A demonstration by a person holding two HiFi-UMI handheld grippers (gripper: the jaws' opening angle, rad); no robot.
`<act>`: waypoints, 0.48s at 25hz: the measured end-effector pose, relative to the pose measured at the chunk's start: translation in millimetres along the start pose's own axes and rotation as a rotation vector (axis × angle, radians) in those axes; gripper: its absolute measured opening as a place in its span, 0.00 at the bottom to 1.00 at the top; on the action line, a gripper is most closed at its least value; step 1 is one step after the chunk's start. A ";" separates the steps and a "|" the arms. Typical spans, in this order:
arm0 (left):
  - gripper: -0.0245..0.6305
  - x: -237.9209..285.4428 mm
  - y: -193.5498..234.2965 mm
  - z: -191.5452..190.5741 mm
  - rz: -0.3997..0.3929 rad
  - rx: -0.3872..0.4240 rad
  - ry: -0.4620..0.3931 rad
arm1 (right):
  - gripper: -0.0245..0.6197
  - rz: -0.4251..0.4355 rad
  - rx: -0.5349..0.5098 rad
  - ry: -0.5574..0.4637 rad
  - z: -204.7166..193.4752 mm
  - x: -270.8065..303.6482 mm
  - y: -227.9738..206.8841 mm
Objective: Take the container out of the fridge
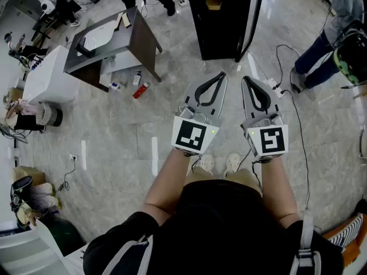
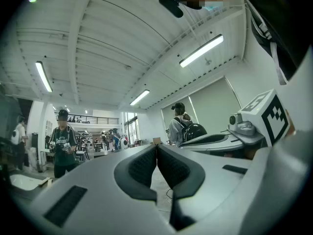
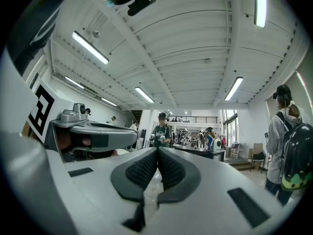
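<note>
A black fridge [image 1: 221,22] stands on the floor ahead of me, its door [image 1: 252,16] swung ajar on the right. A yellowish thing [image 1: 213,2], perhaps the container, shows inside near the top. Both grippers are held side by side at waist height, well short of the fridge and pointing toward it. My left gripper [image 1: 222,74] is shut, its dark pads meeting with nothing between them [image 2: 156,147]. My right gripper [image 1: 245,79] is shut and empty too, and it looks out at the room [image 3: 157,150].
A dark table [image 1: 140,39] with a white tray stands at the left, with small bottles [image 1: 140,90] on the floor beside it and a white box [image 1: 49,76] further left. A cable [image 1: 287,96] runs over the tiles at the right, near a person [image 1: 327,44].
</note>
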State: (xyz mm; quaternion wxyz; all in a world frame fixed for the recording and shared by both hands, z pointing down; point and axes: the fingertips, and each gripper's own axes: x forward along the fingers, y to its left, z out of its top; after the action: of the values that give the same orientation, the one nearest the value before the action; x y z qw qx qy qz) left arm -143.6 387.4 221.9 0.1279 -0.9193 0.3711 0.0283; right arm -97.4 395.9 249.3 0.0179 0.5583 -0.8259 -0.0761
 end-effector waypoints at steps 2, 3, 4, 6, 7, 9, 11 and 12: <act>0.07 -2.3 0.7 1.0 -0.002 0.004 0.000 | 0.09 0.007 -0.001 -0.001 1.4 0.3 5.4; 0.07 -3.6 0.9 1.4 -0.003 0.004 0.002 | 0.09 0.010 -0.001 0.000 2.2 -0.1 8.1; 0.07 -4.9 1.1 2.0 -0.003 0.002 0.004 | 0.09 0.013 -0.001 0.000 3.2 -0.7 10.6; 0.07 -6.7 2.2 5.5 0.002 -0.005 0.002 | 0.09 0.021 -0.004 -0.001 6.0 -1.3 13.7; 0.07 -7.0 3.1 8.0 0.006 -0.007 -0.001 | 0.09 0.026 -0.007 -0.004 7.5 -1.1 14.4; 0.07 -6.8 3.9 11.6 0.012 -0.007 -0.004 | 0.09 0.037 -0.013 -0.011 9.7 -0.5 14.1; 0.07 -6.6 2.3 13.0 0.015 0.001 -0.002 | 0.09 0.043 -0.014 -0.017 11.2 -1.4 13.2; 0.07 -6.7 0.9 13.5 0.016 0.005 -0.001 | 0.09 0.047 -0.014 -0.019 11.9 -2.4 12.9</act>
State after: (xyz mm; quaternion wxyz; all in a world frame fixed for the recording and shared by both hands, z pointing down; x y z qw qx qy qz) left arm -148.5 394.8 209.6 0.1299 -0.9159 0.3787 0.0288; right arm -109.7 404.1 239.5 0.0156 0.5378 -0.8384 -0.0867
